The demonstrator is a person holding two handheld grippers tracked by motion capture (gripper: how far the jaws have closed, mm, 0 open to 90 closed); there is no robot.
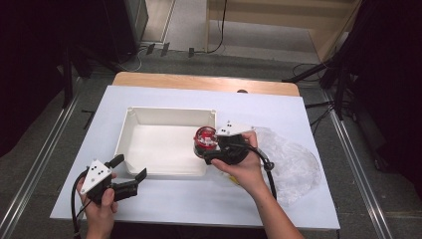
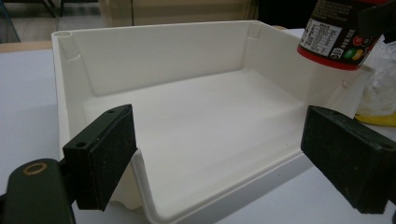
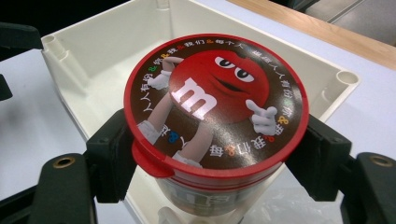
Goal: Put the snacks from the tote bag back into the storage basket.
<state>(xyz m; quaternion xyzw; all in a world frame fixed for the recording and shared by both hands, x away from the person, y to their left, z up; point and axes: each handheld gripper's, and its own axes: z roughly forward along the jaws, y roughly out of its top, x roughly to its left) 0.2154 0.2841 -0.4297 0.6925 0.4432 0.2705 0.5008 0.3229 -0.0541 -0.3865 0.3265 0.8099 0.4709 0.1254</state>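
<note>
My right gripper (image 1: 208,146) is shut on a red-lidded M&M's candy tub (image 1: 206,139), held upright above the right edge of the white plastic bin (image 1: 130,130). In the right gripper view the tub (image 3: 215,107) sits between both jaws, its cartoon lid facing the camera, with the bin (image 3: 81,56) below. My left gripper (image 1: 130,170) stands open at the bin's front left corner. Its jaws straddle the near wall of the bin (image 2: 196,205) in the left gripper view, where the tub (image 2: 338,35) hangs at the top right.
A crumpled clear plastic bag (image 1: 293,162) lies on the white table (image 1: 199,199) to the right of the bin, with something yellow (image 2: 376,119) beneath it. The table's wooden far edge (image 1: 199,82) shows behind. Dark stands and cables surround the table.
</note>
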